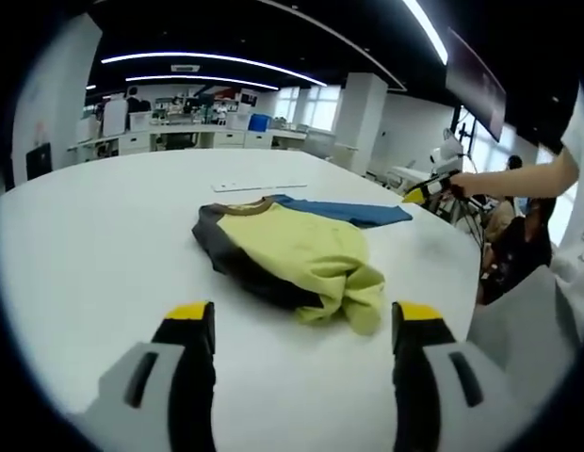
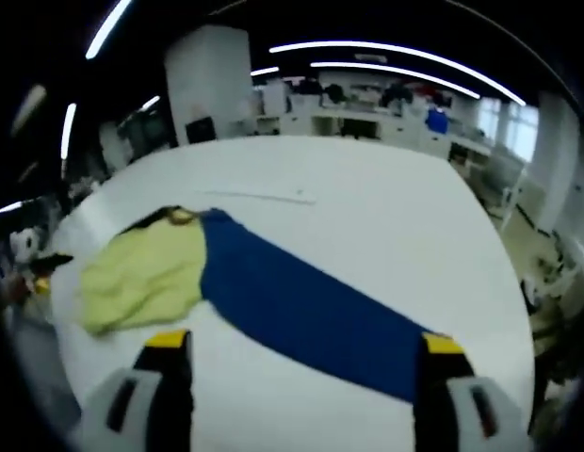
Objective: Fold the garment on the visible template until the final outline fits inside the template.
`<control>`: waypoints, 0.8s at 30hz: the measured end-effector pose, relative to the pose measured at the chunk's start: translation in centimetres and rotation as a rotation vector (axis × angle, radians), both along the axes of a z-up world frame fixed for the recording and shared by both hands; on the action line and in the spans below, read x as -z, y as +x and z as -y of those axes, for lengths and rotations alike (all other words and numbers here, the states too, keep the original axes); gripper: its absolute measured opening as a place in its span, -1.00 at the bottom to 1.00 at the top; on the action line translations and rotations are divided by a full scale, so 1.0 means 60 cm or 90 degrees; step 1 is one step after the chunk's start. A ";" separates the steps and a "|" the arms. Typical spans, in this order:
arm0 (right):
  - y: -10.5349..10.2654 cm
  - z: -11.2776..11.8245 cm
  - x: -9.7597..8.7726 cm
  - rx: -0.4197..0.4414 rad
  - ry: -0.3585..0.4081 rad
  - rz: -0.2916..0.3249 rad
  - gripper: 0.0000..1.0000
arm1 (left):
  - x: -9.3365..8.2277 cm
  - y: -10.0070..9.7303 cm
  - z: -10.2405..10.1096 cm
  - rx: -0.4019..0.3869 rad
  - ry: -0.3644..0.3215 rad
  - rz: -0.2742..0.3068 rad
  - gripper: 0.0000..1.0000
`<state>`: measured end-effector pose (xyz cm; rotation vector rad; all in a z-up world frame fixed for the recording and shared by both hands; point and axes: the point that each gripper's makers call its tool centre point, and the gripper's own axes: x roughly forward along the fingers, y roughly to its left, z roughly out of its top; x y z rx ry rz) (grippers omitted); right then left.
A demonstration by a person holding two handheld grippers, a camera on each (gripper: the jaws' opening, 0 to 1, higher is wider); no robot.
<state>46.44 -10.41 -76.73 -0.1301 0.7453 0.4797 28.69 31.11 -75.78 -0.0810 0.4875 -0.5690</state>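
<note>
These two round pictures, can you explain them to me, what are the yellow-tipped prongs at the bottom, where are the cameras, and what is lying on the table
A person holds a hand tool in each hand, each with two jaws. A fisheye camera rides on each tool and looks forward along its jaws, so the yellow-tipped prongs are the tool's own jaws.

The left gripper view shows the left gripper; the right gripper view shows the right gripper. Both stand open and hold nothing.

On the white table lies one garment, yellow-green and dark grey with a blue part, bunched up rather than folded. From the other side the blue part stretches out long, with the yellow-green part beside it. A thin white strip lies further back.

At the left gripper view's right edge a person's arm reaches in.
</note>
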 end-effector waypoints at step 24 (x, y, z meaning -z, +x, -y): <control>-0.094 -0.226 -0.049 -0.212 0.041 0.045 0.84 | -0.006 -0.009 0.005 0.000 0.001 0.006 0.40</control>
